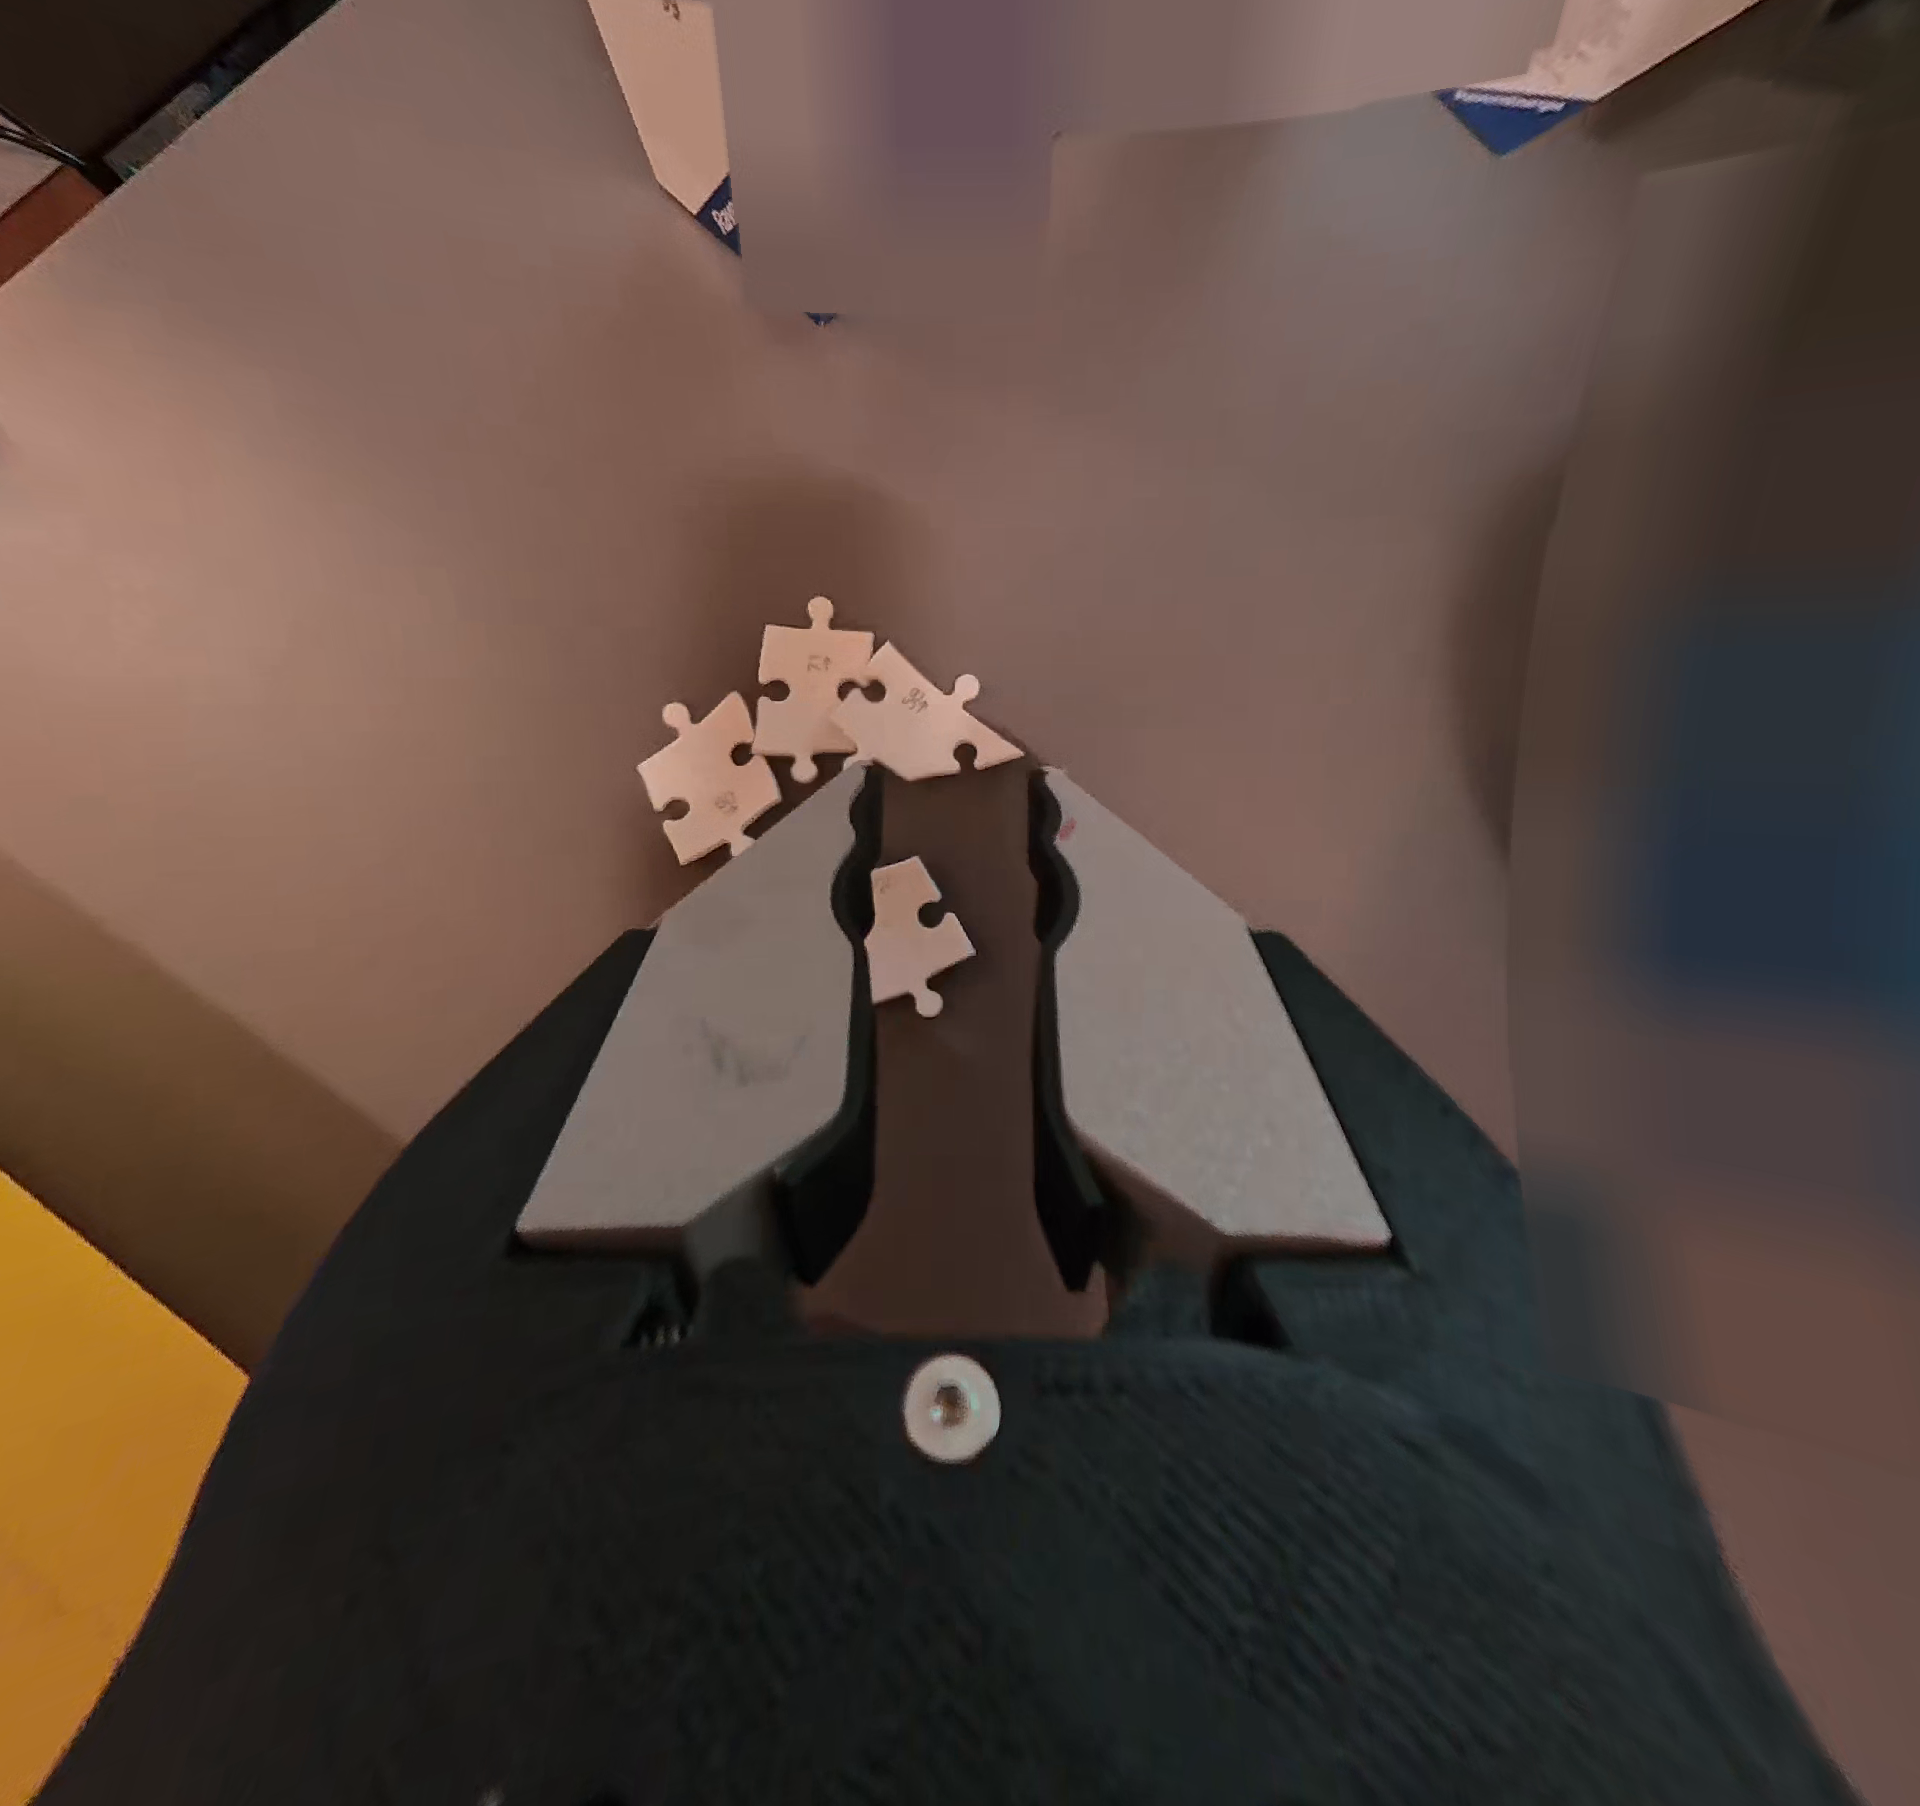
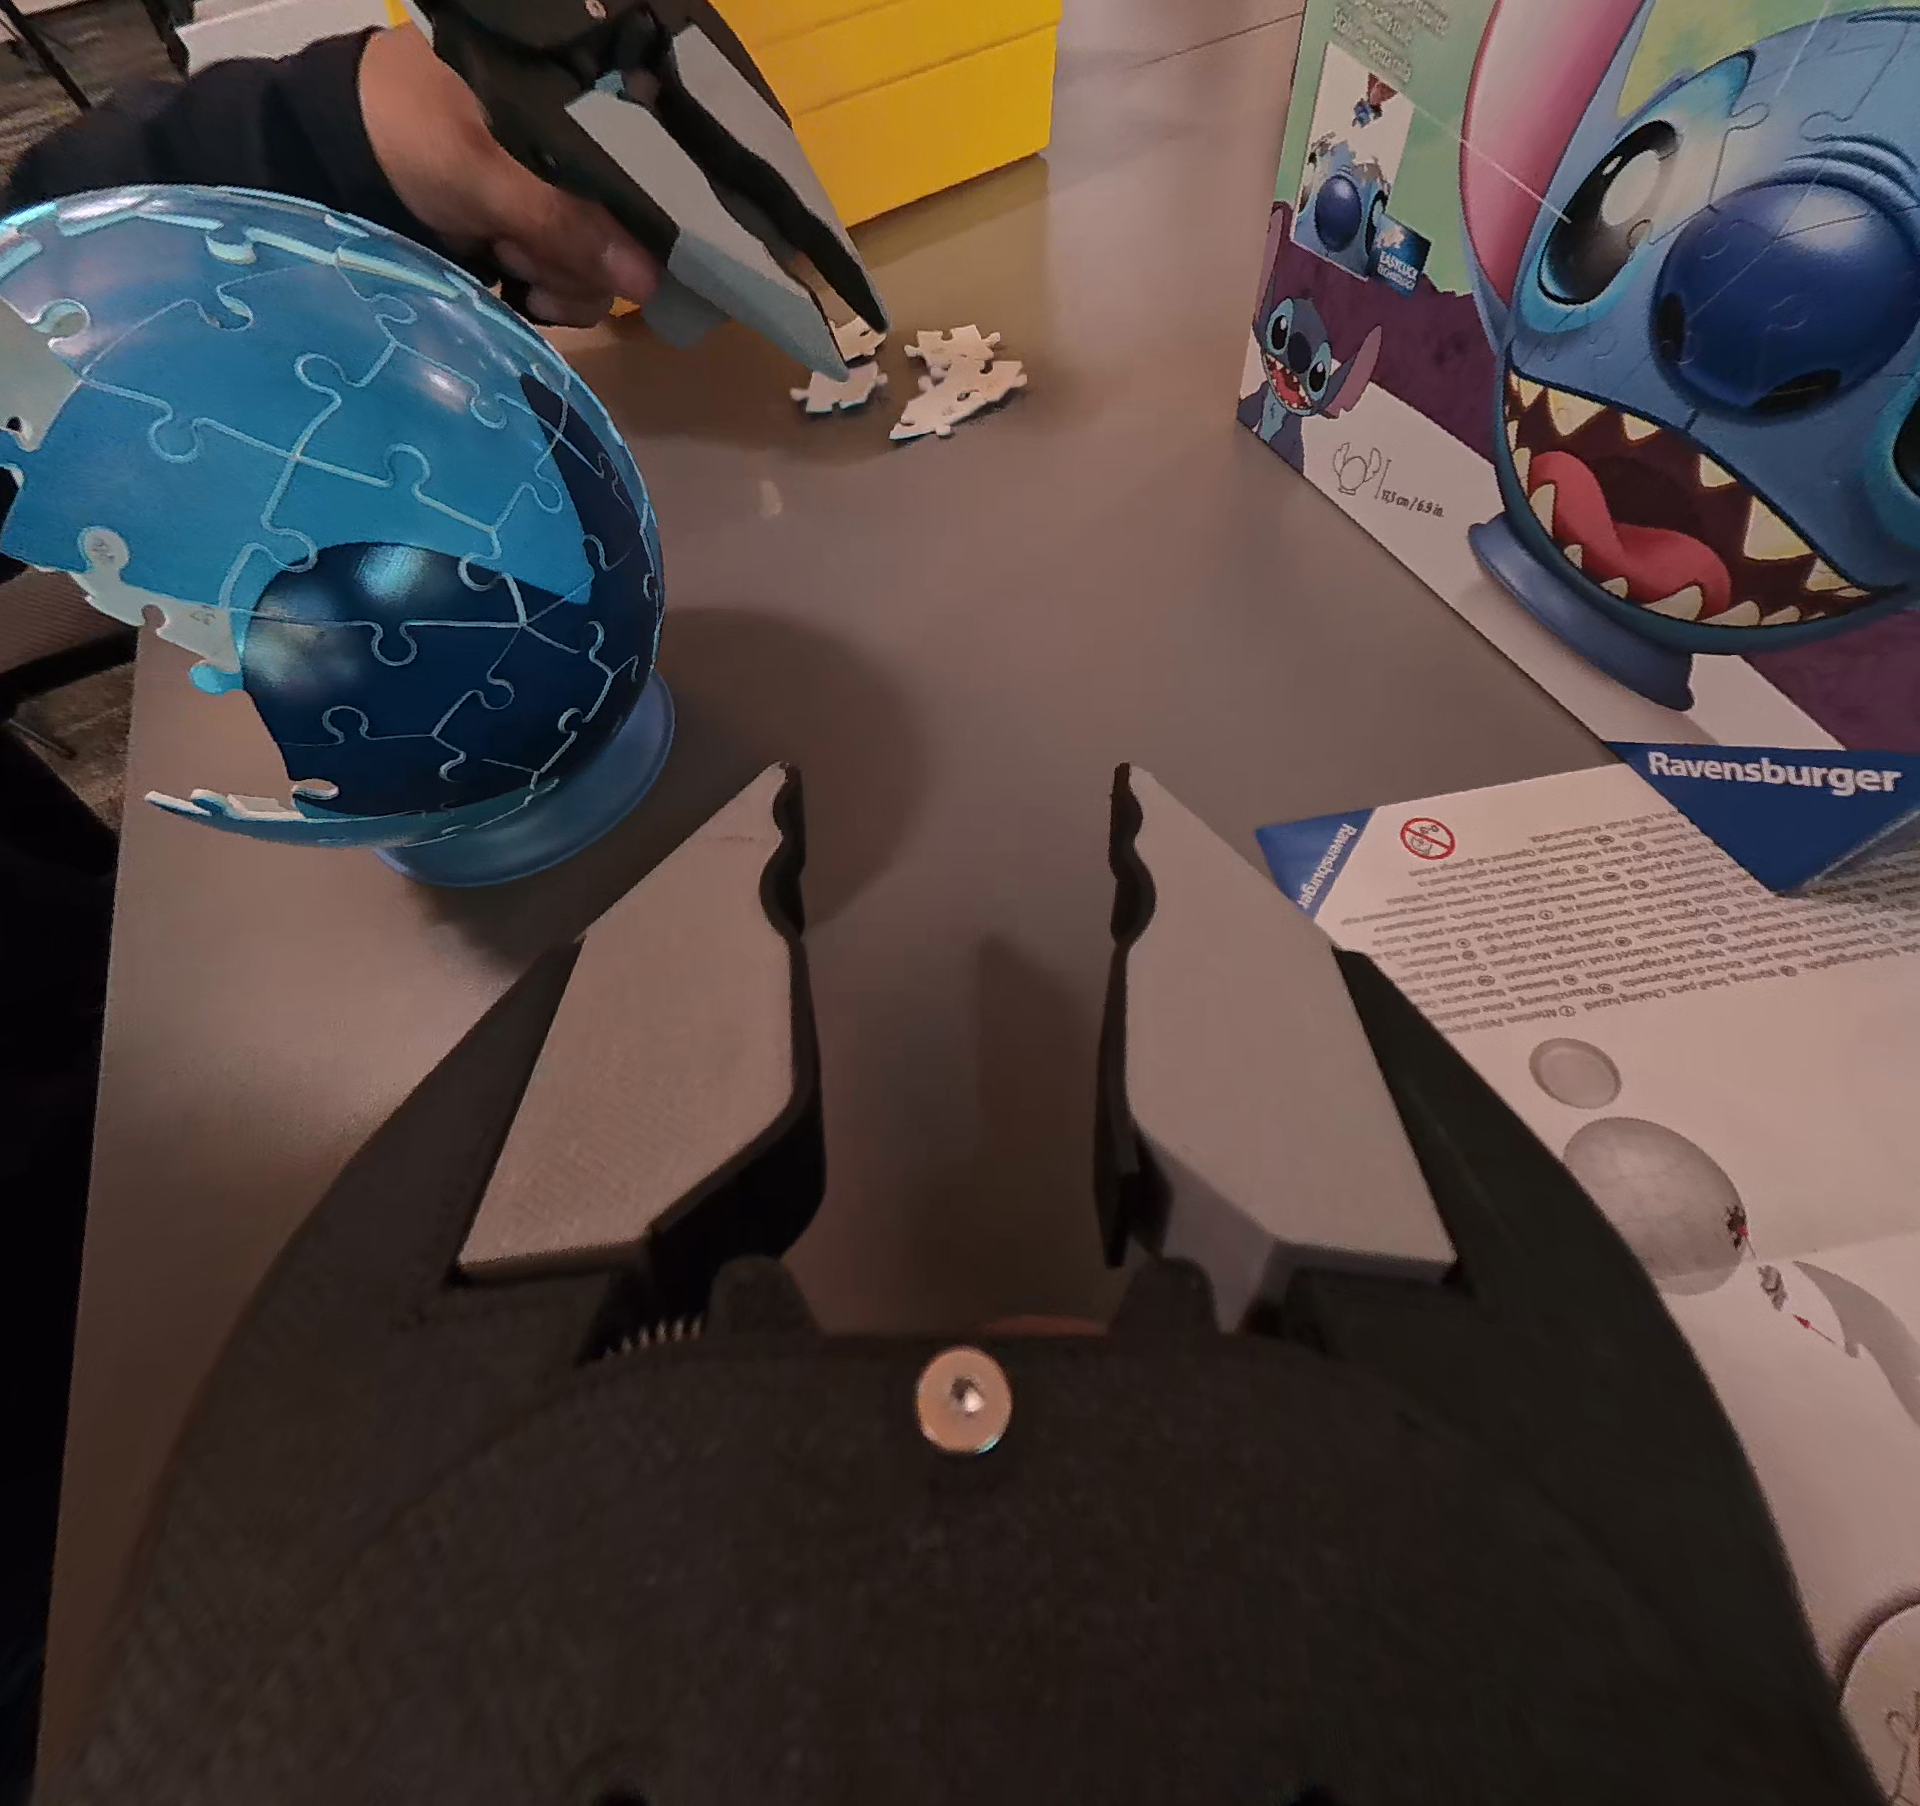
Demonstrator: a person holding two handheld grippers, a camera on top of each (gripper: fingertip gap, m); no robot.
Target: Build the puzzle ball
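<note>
A partly built blue puzzle ball (image 2: 332,530) stands on a blue ring stand (image 2: 540,821) at the left of the grey table (image 2: 987,593), with open gaps on its left side. Several loose white puzzle pieces (image 2: 956,385) lie face down farther back. My left gripper (image 1: 951,774) is open and tilted down over them. One piece (image 1: 920,935) lies between its fingers, and three more (image 1: 805,691) sit at its tips. It also shows in the right wrist view (image 2: 857,343), held by a hand. My right gripper (image 2: 953,774) is open and empty above bare table, right of the ball.
The puzzle's picture box (image 2: 1610,354) stands at the right. A printed instruction sheet (image 2: 1662,1029) lies in front of it. A yellow bin (image 2: 904,42) stands behind the pieces. The table's left edge runs close to the ball. My right fingertips sit around 20 centimetres from my left ones.
</note>
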